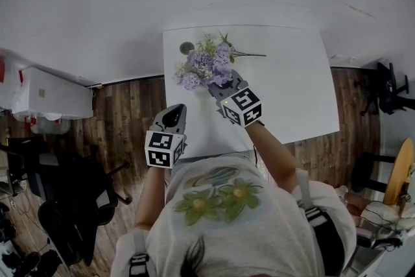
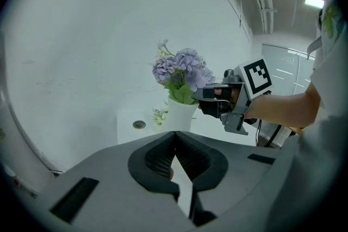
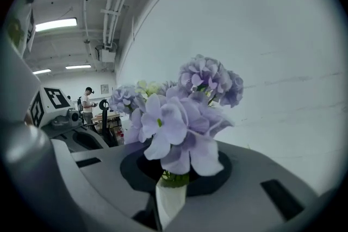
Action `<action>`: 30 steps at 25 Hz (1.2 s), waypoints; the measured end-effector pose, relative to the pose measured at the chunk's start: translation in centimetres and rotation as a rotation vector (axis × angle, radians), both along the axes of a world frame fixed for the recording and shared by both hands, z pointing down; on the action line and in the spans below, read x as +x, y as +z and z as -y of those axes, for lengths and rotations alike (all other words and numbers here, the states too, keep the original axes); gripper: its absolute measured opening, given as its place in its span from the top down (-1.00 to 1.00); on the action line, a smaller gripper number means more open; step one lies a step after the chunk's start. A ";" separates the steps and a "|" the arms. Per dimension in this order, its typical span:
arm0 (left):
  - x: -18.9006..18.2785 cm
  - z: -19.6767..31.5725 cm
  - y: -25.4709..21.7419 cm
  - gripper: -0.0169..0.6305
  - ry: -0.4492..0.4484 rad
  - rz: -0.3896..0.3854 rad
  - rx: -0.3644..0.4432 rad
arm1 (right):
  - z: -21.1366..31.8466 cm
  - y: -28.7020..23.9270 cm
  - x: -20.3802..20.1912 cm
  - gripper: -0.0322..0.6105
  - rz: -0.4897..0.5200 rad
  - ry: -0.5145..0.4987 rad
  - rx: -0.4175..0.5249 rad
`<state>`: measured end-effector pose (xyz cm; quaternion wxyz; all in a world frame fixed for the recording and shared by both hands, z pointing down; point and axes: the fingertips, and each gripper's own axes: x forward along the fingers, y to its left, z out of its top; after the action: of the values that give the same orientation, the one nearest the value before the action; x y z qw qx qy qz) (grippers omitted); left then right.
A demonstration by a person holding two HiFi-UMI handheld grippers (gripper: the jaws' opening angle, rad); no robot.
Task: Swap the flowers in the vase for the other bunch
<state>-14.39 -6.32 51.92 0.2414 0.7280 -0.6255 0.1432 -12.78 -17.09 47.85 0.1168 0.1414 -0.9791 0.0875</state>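
A bunch of purple hydrangeas [image 1: 204, 67] stands over a white vase [image 2: 182, 115] on the white table [image 1: 292, 87], its green leaves at the vase's rim. My right gripper [image 1: 219, 84] is shut on the bunch's stems just under the blooms [image 3: 179, 117]; in the right gripper view the vase [image 3: 169, 201] shows below the jaws. The other bunch [image 1: 241, 53], small pale flowers on a thin stem, lies flat on the table behind the vase. My left gripper [image 1: 174, 112] hovers at the table's near left edge, shut with nothing in it, its jaws [image 2: 175, 141] pointing toward the vase.
A small dark round disc [image 1: 187, 47] lies on the table left of the vase. A white cabinet [image 1: 52, 97] and a black office chair [image 1: 71, 198] stand on the wooden floor at the left, with more chairs [image 1: 389, 84] at the right. A white wall runs behind the table.
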 end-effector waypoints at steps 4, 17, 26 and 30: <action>0.4 0.1 0.2 0.89 0.004 -0.006 -0.003 | 0.0 0.5 0.3 0.72 -0.020 0.003 0.014; 0.9 -0.1 0.2 0.89 0.008 -0.005 0.001 | -1.5 1.0 1.5 0.35 -0.134 0.009 -0.033; 1.4 -0.1 -0.1 0.89 0.020 -0.014 0.011 | -2.1 0.5 3.2 0.22 -0.099 0.032 -0.086; 1.8 -0.2 -0.2 0.89 0.031 -0.019 0.016 | -2.7 0.3 4.2 0.22 -0.086 0.051 -0.100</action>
<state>-12.55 -6.08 51.73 0.2394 0.7406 -0.6131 0.1352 -8.61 -14.40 48.16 0.1636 0.1639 -0.9637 0.1330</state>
